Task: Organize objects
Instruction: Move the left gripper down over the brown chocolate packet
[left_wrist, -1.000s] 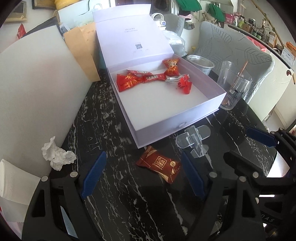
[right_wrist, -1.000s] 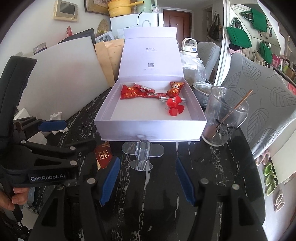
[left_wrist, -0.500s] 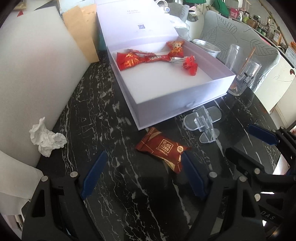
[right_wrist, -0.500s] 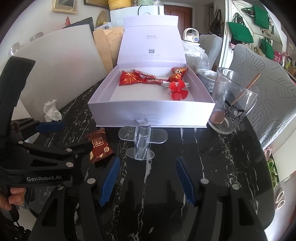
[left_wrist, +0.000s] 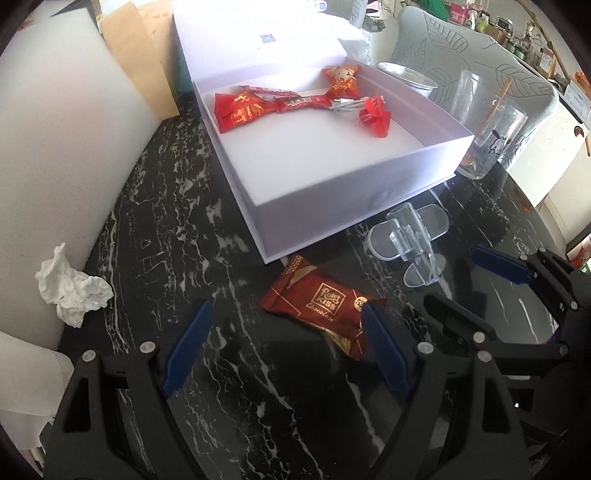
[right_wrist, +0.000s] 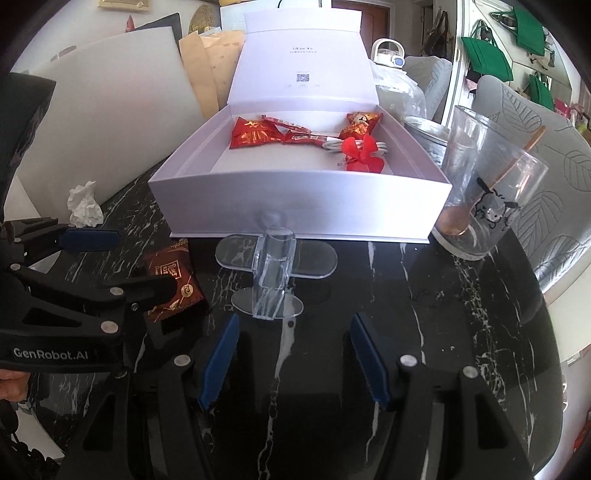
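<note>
- Both grippers have been lowered toward the black marble table over the last second; the chocolate packet and the clear acrylic stand now appear larger and closer than before.
- The left gripper is held with its jaws apart and empty; the packet lies flat on the table just ahead of them, its near end beside the right-hand pad.
- The right gripper is likewise open and empty, lined up with the clear stand just beyond its tips.
- A double pick-up is judged to be in preparation; neither item has been touched yet.
- The white gift box stands open just behind both items, with red candies and a red-bowed bundle already inside, so it is taken as the destination.
- A glass with a spoon stands close against the box's right corner and could be knocked on the right-hand lift.
- A crumpled tissue lies well to the left; whether it belongs to the task cannot be told.
- The box's front wall must be cleared by both loads.
</note>
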